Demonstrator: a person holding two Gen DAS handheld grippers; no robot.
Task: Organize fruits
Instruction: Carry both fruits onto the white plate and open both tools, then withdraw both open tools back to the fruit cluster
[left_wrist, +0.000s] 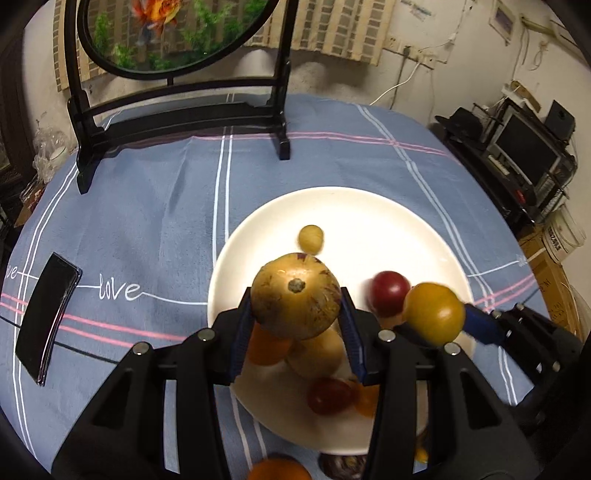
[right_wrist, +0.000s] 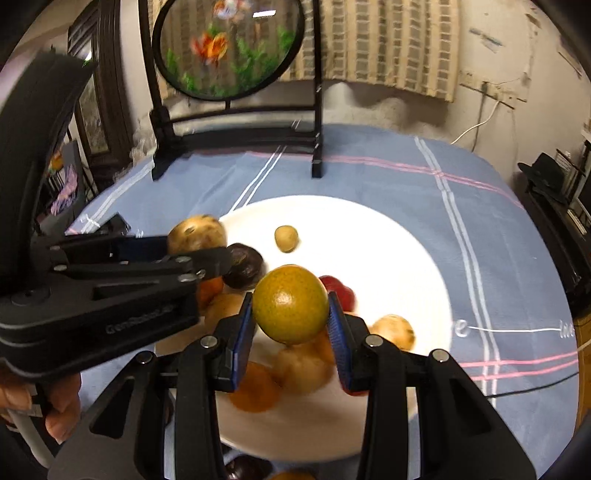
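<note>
My left gripper (left_wrist: 296, 306) is shut on a brown speckled round fruit (left_wrist: 295, 295), held above a white plate (left_wrist: 369, 214). My right gripper (right_wrist: 291, 314) is shut on a yellow-green citrus fruit (right_wrist: 290, 303) over the same white plate (right_wrist: 388, 251). In the left wrist view the right gripper's citrus fruit (left_wrist: 434, 314) hangs at the right. In the right wrist view the left gripper's brown fruit (right_wrist: 197, 232) shows at the left. On the plate lie a small tan fruit (left_wrist: 311, 239), red fruits (left_wrist: 389, 293), orange ones (right_wrist: 255, 387) and a dark purple fruit (right_wrist: 245, 265).
A black wooden stand with a round painted panel (left_wrist: 177, 122) rises at the table's far side. A dark phone (left_wrist: 46, 317) lies on the blue striped tablecloth (left_wrist: 147, 221) at left. More fruit (left_wrist: 279, 469) sits near the front edge. Shelves with electronics (left_wrist: 517, 155) stand off to the right.
</note>
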